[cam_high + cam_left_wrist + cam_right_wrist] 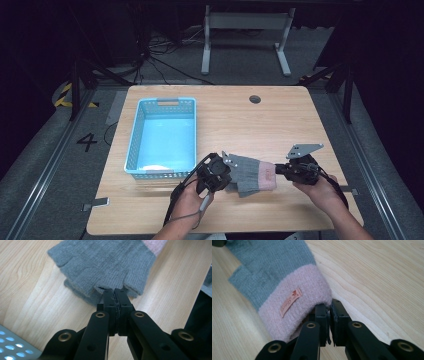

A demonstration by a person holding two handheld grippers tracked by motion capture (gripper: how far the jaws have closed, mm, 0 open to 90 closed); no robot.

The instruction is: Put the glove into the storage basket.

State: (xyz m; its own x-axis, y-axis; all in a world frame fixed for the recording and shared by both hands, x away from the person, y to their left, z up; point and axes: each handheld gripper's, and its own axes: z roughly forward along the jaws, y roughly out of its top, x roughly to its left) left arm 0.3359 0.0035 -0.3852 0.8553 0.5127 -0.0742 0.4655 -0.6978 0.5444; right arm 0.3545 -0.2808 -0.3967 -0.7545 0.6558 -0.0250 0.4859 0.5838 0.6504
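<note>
Grey wool with a pink cuff: one fingerless glove (255, 175) lies stretched between two grippers near the front edge of one pale wooden table (240, 120) in the high view. The left gripper (226, 174) meets the glove at its grey finger end, the right gripper (278, 170) at the pink cuff, each carried in one of the person's hands. One light blue plastic basket (162, 137) with perforated walls stands on the table's left half, just behind the left gripper and apart from the glove. One dark round hole (255, 99) sits in the tabletop near the far edge.

In the left gripper view, the left gripper (115, 293) has its jaws pressed tight together, pinching the open edge of one of the glove's (105, 262) stubby finger ends (four such ends can be counted on the upper layer). A second grey layer lies beneath. A corner of the basket (12, 345) shows at the bottom left.

In the right gripper view, the right gripper (329, 308) has its jaws nearly together, clamped on the edge of the pink cuff (294, 305), with one small pink label (290, 302) sewn on it. The glove (269, 265) runs away over the wood.
</note>
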